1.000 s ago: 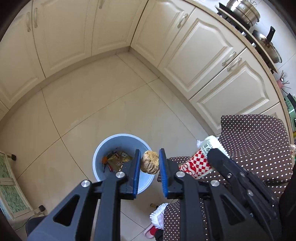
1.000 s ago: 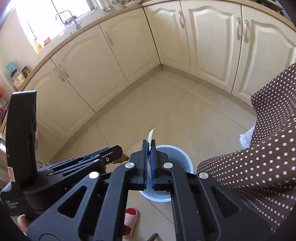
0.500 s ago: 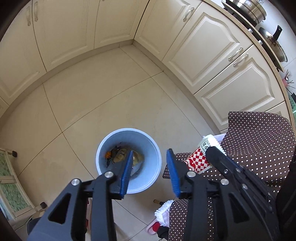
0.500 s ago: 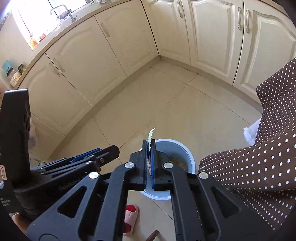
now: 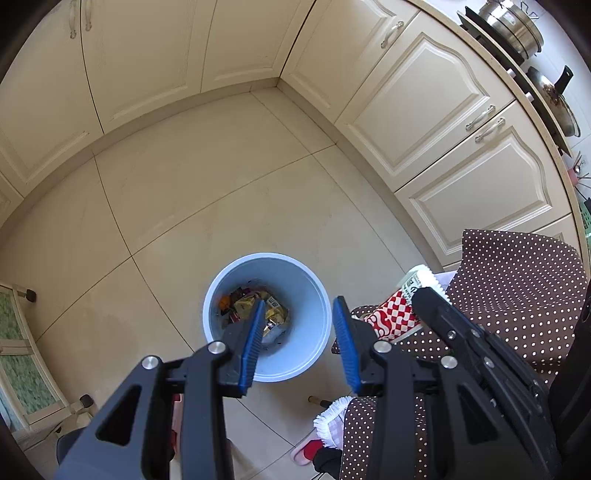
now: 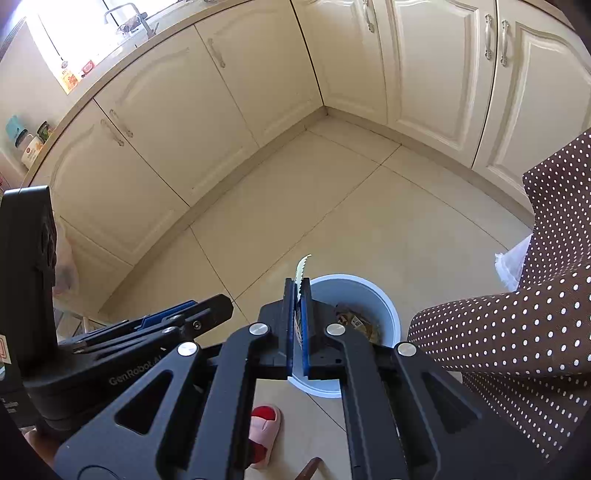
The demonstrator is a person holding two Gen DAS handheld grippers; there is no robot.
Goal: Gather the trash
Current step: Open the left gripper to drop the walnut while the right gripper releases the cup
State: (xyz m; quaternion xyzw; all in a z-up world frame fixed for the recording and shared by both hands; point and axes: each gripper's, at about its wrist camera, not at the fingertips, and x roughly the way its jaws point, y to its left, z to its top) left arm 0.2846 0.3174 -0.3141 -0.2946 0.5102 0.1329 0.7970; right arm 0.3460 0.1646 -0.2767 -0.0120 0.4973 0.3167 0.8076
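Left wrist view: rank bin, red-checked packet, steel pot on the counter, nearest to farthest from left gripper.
From the left gripper:
1. Bin, directly below the fingers.
2. Red-checked packet, just right, held by the right gripper.
3. Steel pot, far top right on the counter.

Our left gripper [image 5: 299,343] points downward with its blue-padded jaws spread wide and nothing between them. Our right gripper [image 6: 297,325], just to its right, has its jaws pressed nearly together on a thin wrapper [image 6: 302,267] that sticks out past the fingertips.

Pale blue bin [image 5: 317,295]; red-white checked wrapper [image 5: 393,317].
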